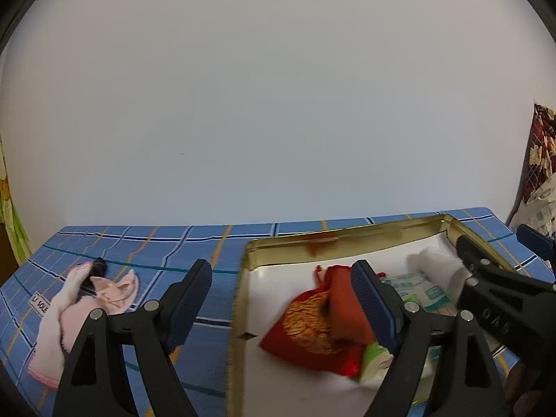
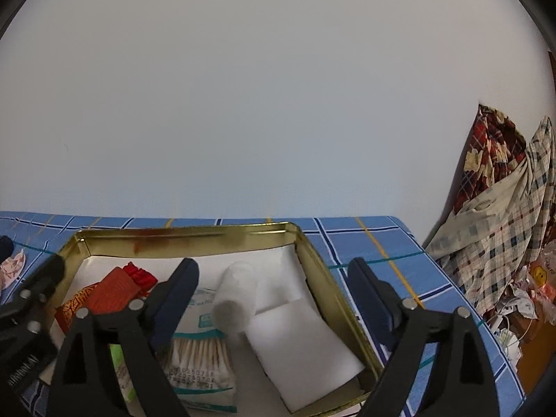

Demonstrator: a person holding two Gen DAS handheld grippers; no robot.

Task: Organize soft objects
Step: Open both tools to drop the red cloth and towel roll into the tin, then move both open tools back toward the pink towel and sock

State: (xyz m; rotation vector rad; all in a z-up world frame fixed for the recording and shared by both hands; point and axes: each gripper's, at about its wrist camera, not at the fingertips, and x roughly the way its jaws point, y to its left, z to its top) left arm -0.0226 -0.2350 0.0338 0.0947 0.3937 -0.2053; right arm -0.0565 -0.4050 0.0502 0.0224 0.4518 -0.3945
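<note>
A: Left wrist view, item one: the left gripper (image 1: 285, 299), jaws spread wide, nothing held. One finger hangs over the blue checked cloth (image 1: 222, 243), the other over the gold tin (image 1: 347, 239).

B: And the tin's contents?

A: A red drawstring pouch (image 1: 312, 330) with gold pattern lies near the tin's left wall, blurred, partly behind that finger. A green-and-white packet (image 1: 373, 361) lies just beside it, toward the near edge.

B: Anything outside the tin?

A: One pink cloth toy (image 1: 87, 299), lying on the cloth's left side, well apart from the tin.

B: Right wrist view?

A: The right gripper (image 2: 274, 299), jaws equally wide, gripping nothing. Between its fingers, inside the tin: a white roll (image 2: 234, 299), lying lengthwise, its end resting on a packet of cotton swabs (image 2: 198, 358). A white pad (image 2: 299, 344) sits against the tin's right wall, toward the near corner.

B: Beyond the cloth?

A: A heap of plaid fabrics (image 2: 500, 208) past its right edge.
</note>
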